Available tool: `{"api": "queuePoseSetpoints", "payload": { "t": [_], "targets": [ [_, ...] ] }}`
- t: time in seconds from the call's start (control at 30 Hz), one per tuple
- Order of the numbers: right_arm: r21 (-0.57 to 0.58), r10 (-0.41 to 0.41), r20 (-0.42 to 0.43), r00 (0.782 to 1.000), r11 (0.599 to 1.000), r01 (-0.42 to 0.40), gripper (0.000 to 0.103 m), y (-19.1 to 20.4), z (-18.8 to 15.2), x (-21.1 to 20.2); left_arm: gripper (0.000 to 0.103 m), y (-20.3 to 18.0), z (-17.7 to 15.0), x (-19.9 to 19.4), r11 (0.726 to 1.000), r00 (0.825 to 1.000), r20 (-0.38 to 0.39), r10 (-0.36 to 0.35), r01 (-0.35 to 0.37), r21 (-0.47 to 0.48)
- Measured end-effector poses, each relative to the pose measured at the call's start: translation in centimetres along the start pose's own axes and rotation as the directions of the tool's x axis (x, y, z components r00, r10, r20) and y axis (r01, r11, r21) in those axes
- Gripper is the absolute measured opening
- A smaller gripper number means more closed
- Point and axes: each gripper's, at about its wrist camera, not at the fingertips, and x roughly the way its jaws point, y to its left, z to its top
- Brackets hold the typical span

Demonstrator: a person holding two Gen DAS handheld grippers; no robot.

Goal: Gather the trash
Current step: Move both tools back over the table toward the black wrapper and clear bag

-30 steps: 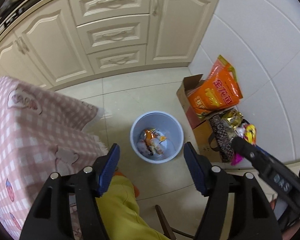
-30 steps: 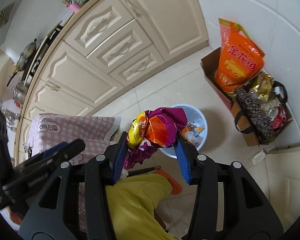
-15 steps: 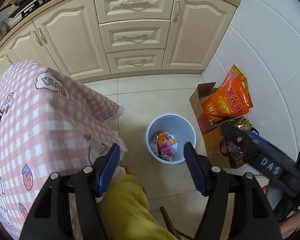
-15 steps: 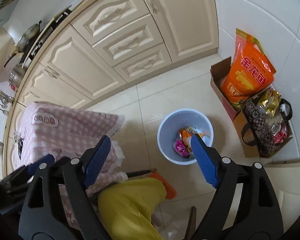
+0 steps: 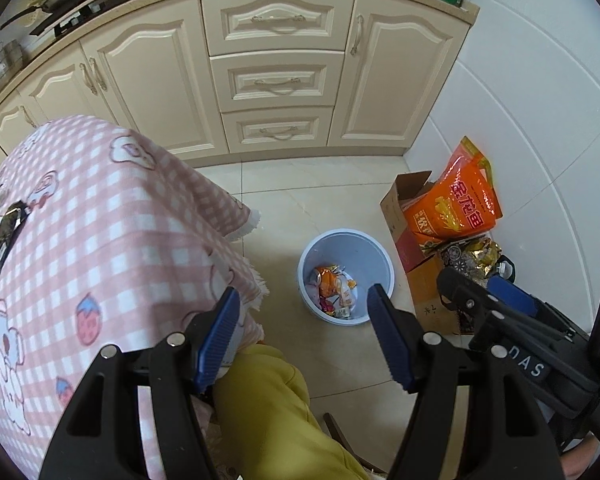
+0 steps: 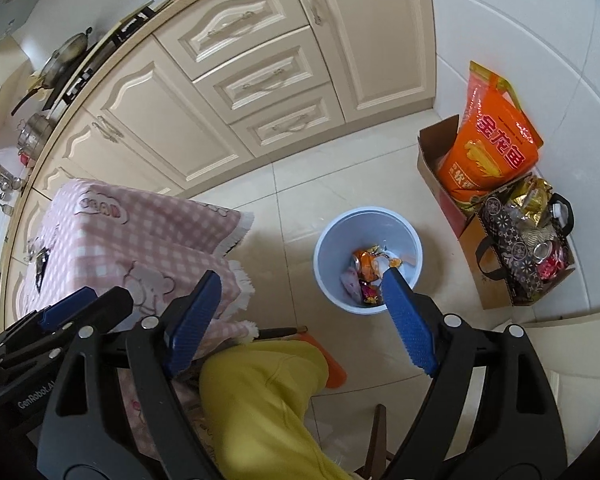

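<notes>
Standing on the tiled floor (image 5: pixel 340 184) before the cream cabinets (image 5: pixel 276 80), beside the pink checked desk (image 5: pixel 100 240), the pale blue trash bin (image 6: pixel 332 236) holds crumpled snack wrappers (image 6: pixel 366 274) at its bottom. Both the left gripper (image 5: pixel 302 334) and the right gripper (image 6: pixel 300 316) hang high above it, fingers spread wide and empty. An orange bag (image 6: pixel 490 148) leans in a cardboard box (image 6: pixel 432 160) near the bin.

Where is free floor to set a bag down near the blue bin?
Bare tile lies between the blue bin and the cabinets, and between the bin and the pink checked tablecloth. It is crowded to the bin's right: a cardboard box with an orange bag and a patterned tote.
</notes>
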Motion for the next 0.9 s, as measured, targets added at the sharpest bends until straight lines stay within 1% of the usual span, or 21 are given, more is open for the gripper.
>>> {"api": "queuePoseSetpoints", "payload": {
  "t": [0.17,0.33,0.43,0.6,0.77,0.83,0.9],
  "targets": [
    [-0.04,0.021,0.014,1.0,0.999,-0.02,0.082,2.3,-0.7,-1.1,0.065,1.4,-1.0,-2.2,1.0,0.999,0.044,0.01,-0.009,-0.011],
    [-0.092,0.053,0.026,0.998,0.994,-0.051,0.082,5.3,-1.3,-2.2,0.065,3.5,-1.8,-4.5,0.999,0.996,0.084,0.038,-0.035,-0.038],
    [-0.123,0.075,0.032,0.997,0.99,-0.07,0.082,7.1,-1.5,-2.7,0.065,5.4,-2.4,-6.0,0.996,0.992,0.11,0.061,-0.054,-0.064],
    [-0.19,0.124,0.02,0.992,0.975,-0.118,0.082,11.1,-2.1,-2.9,0.065,8.9,-3.5,-8.1,0.987,0.984,0.139,0.11,-0.092,-0.13],
    [-0.279,0.156,-0.018,0.988,0.948,-0.155,0.082,16.0,-3.0,-2.4,0.065,13.2,-5.0,-10.0,0.968,0.973,0.147,0.175,-0.143,-0.208],
    [-0.306,0.172,-0.041,0.984,0.935,-0.177,0.082,17.8,-3.3,-2.1,0.065,15.3,-5.6,-10.7,0.955,0.968,0.144,0.206,-0.167,-0.247],
    [-0.35,0.188,-0.067,0.98,0.915,-0.199,0.082,20.0,-3.8,-1.9,0.065,17.4,-6.4,-11.6,0.939,0.962,0.143,0.235,-0.186,-0.29]
  ]
}}
